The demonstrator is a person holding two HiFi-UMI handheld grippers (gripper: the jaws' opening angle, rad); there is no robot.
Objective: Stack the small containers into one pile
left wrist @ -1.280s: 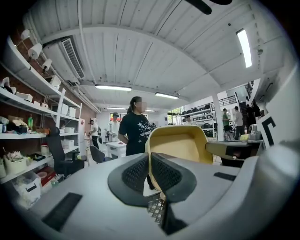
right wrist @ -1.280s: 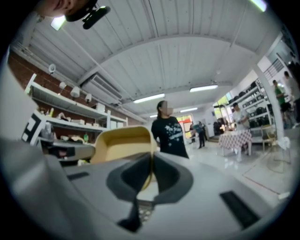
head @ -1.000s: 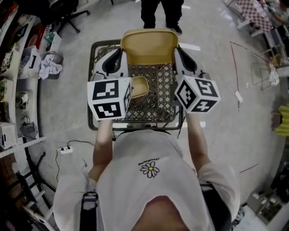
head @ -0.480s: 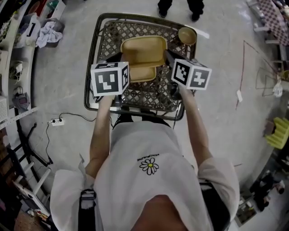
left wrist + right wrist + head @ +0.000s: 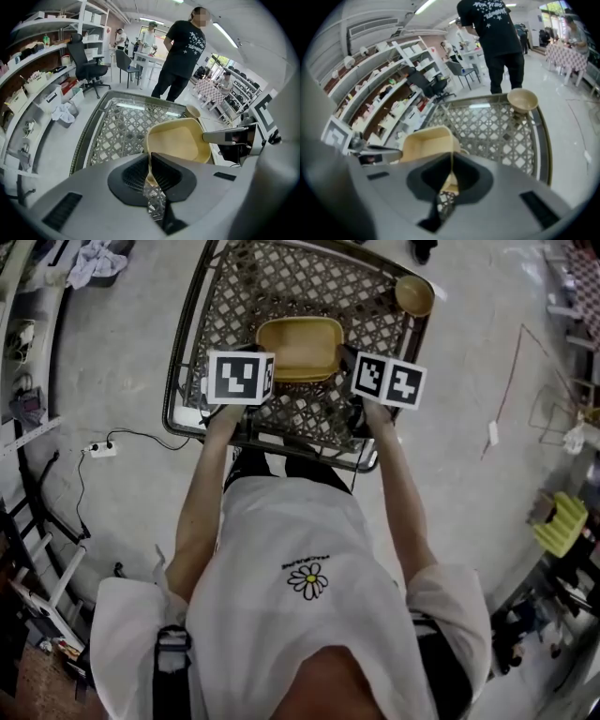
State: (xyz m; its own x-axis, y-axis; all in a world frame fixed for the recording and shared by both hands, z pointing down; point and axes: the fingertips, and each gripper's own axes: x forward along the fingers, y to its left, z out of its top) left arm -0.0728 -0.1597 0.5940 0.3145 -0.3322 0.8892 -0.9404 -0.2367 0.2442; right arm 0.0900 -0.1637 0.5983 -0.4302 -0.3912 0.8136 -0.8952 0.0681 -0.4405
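Grey concrete floor (image 5: 122, 362) surrounds a metal table (image 5: 272, 282) with an open lattice top and a raised rim. Shelves (image 5: 33, 70) line the wall on the left, with an office chair (image 5: 89, 65) in front of them. A power strip (image 5: 98, 449) lies on the floor beside the table. A person in a black shirt (image 5: 180, 51) stands at the far side of the table.

Task items:
- Tray (image 5: 300, 345): yellow, rectangular with rounded corners, open side up. It sits over the near middle of the table, between the two grippers. No view shows whether its base touches the lattice.
- Bowl (image 5: 413, 294): round, tan, upright on the far right corner of the table, well apart from the tray.

Tool state:
- Left gripper (image 5: 149, 158): jaws pressed together on the thin wall of the tray at its left side. The wall's edge runs straight into the slot between the jaws. The marker cube faces up in the head view.
- Right gripper (image 5: 451, 161): jaws pressed together on the tray's right wall in the same way. The wall edge stands upright in the slot.

Both grippers point steeply down. Each one shows in the other's view, across the tray. Both of the person's forearms reach forward over the near rim of the table.
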